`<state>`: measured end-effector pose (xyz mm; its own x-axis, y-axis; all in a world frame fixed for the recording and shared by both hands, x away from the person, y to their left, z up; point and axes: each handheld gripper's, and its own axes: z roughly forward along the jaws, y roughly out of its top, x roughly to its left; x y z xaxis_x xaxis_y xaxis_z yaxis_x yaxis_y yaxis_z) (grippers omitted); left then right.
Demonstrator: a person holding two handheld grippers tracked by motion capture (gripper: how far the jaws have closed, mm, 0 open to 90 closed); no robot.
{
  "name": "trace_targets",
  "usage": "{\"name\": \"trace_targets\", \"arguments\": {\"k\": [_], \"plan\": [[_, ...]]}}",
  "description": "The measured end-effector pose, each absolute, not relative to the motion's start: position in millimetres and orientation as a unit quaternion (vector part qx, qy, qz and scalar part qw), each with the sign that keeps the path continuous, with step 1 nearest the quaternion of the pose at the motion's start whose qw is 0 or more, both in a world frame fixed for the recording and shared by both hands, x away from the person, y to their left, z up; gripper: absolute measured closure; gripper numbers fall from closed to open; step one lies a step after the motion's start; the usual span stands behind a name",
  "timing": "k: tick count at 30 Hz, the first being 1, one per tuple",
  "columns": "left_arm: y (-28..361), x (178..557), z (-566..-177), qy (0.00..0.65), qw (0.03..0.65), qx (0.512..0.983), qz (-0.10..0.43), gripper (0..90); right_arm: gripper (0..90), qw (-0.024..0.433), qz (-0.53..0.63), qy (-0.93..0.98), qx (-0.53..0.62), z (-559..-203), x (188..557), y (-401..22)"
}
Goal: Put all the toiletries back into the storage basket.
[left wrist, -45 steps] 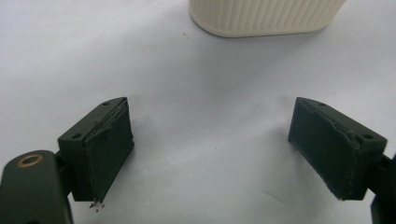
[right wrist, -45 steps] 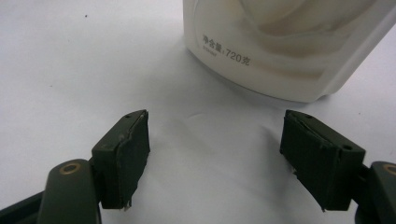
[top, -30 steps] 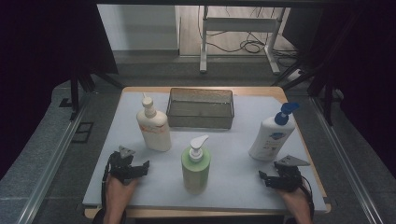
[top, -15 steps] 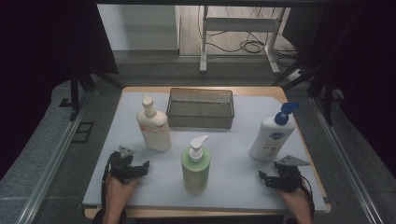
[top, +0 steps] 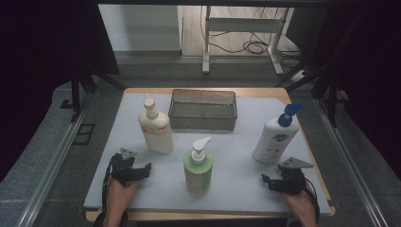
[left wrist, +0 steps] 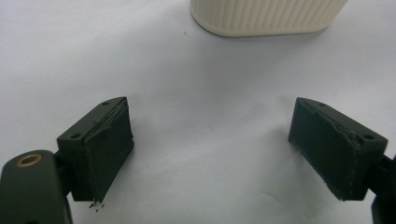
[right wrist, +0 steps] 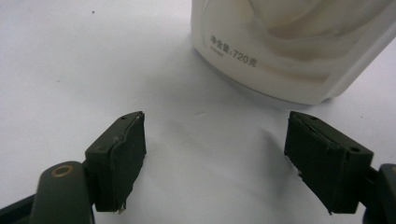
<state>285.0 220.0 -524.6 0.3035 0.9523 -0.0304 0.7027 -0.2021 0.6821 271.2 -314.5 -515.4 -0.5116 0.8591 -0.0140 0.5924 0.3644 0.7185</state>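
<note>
High view puts our left gripper [top: 142, 169] at the lower left of the frame and our right gripper [top: 267, 181] at the lower right, both low over the white mat [top: 236, 156], both with jaws spread wide and nothing between them. What we judge could go wrong: these are tall pump bottles, and a jaw that catches one high or off-centre would likely tip it rather than seat it; the white bottle with the blue pump [top: 275, 137] already looks tilted in the high view, so a nudge from the right gripper may send it over toward the wire basket [top: 203, 109] at upper centre. The green bottle [top: 198, 166] stands at lower centre between our two hands, and a sweeping forearm could knock it. As for where things lie: in the left gripper view the ribbed base of the cream bottle [left wrist: 268, 16] sits at the top edge, right of centre, well apart from the jaws and ahead of them. In the right gripper view the white bottle's lower body, with its printed label, occupies the upper right, near the right jaw but not touching it, and not yet centred in the gap.
</note>
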Motion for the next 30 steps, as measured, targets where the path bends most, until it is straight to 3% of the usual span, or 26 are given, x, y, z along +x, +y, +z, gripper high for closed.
{"name": "trace_targets", "arguments": {"k": [12,18,19,20,25,30], "plan": [[220,285,-525,0.553,0.304,0.748,0.205,13.0,23.9,0.202,0.356,0.784,0.466,-503,270,-322],[220,285,-525,0.553,0.304,0.748,0.205,13.0,37.1,0.192,0.346,0.786,0.476,-504,274,-329],[220,285,-525,0.553,0.305,0.748,0.205,13.0,43.3,0.187,0.340,0.786,0.480,-505,277,-333],[220,285,-525,0.553,0.305,0.748,0.205,13.0,43.3,0.187,0.340,0.786,0.480,-505,277,-333],[220,285,-525,0.553,0.305,0.748,0.205,13.0,60.9,0.194,0.349,0.778,0.486,-502,281,-344],[220,285,-525,0.553,0.305,0.748,0.205,13.0,69.4,0.200,0.347,0.773,0.491,-501,284,-350]]}}
